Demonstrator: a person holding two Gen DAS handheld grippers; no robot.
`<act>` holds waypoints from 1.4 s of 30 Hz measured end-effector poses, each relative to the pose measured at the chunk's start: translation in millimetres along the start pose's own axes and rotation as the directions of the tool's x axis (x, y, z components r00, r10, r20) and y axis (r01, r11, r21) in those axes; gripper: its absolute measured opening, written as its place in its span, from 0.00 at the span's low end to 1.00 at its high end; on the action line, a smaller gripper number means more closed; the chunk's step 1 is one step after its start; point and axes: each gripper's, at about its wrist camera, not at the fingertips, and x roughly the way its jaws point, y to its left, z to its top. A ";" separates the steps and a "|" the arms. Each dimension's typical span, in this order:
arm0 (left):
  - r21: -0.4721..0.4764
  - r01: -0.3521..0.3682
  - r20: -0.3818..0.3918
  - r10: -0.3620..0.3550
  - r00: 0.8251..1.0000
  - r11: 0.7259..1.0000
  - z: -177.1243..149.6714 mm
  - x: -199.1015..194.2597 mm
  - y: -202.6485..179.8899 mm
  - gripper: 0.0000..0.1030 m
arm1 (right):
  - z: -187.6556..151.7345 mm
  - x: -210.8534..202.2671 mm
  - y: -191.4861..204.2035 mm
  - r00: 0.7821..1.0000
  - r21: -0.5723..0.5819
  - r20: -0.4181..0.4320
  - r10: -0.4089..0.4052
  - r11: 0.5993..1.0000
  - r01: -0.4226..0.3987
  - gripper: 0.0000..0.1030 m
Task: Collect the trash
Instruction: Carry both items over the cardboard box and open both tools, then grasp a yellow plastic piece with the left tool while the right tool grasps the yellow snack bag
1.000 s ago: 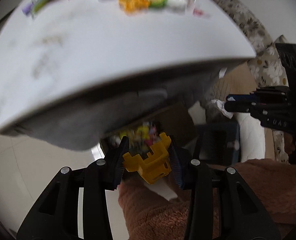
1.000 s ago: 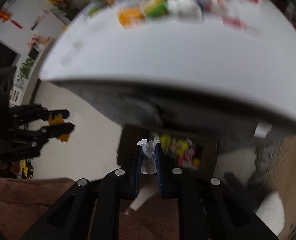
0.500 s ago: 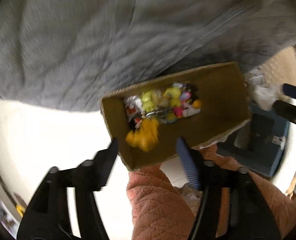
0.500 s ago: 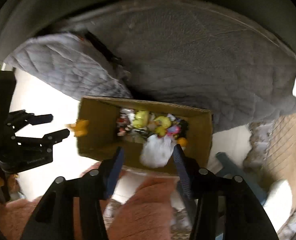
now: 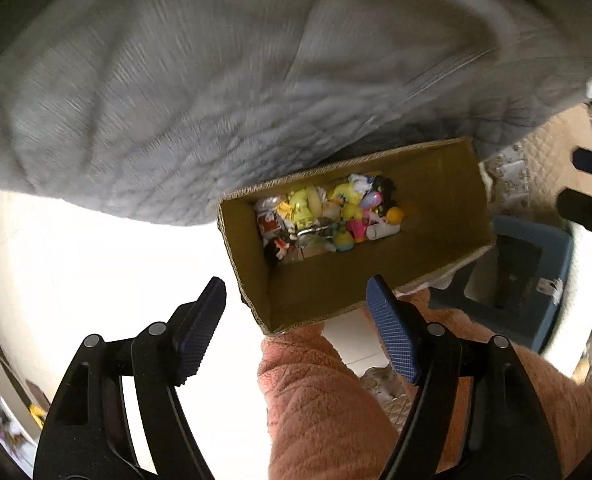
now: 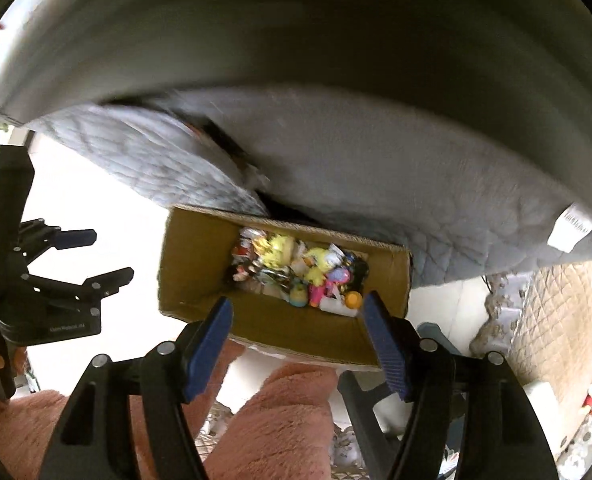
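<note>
Right wrist view: cardboard box (image 6: 199, 264) lies directly ahead below both released claws, long axis crosswise; my right claw (image 6: 298, 322) and left claw (image 5: 296, 300) grasp nothing.

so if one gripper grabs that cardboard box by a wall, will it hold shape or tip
The cardboard box would probably flex: its walls look thin and its top is open. It likely lifts lopsided, since the small trash pieces sit at one end. The load looks light.
</note>
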 end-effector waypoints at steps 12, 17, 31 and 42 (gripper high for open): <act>0.043 0.003 0.341 -0.017 0.940 0.999 28.2 -181.0 3.9 0.78 | 14.7 -139.8 6.0 0.960 0.034 0.279 0.030 0.999 -0.041 0.73; 0.034 0.018 0.406 -0.030 0.913 0.999 90.8 -190.7 -3.2 0.78 | 17.5 -161.4 7.0 0.938 0.097 0.346 0.014 0.994 -0.050 0.74; 0.183 -0.047 0.432 -0.038 0.901 0.982 169.5 -178.5 -17.3 0.50 | 2.8 -167.3 -3.1 0.929 0.158 0.369 -0.033 0.987 -0.027 0.74; 0.078 0.079 0.422 -0.104 0.901 0.994 77.8 -191.6 30.9 0.50 | 97.4 -181.1 29.0 0.887 0.006 0.457 -0.065 0.998 0.070 0.79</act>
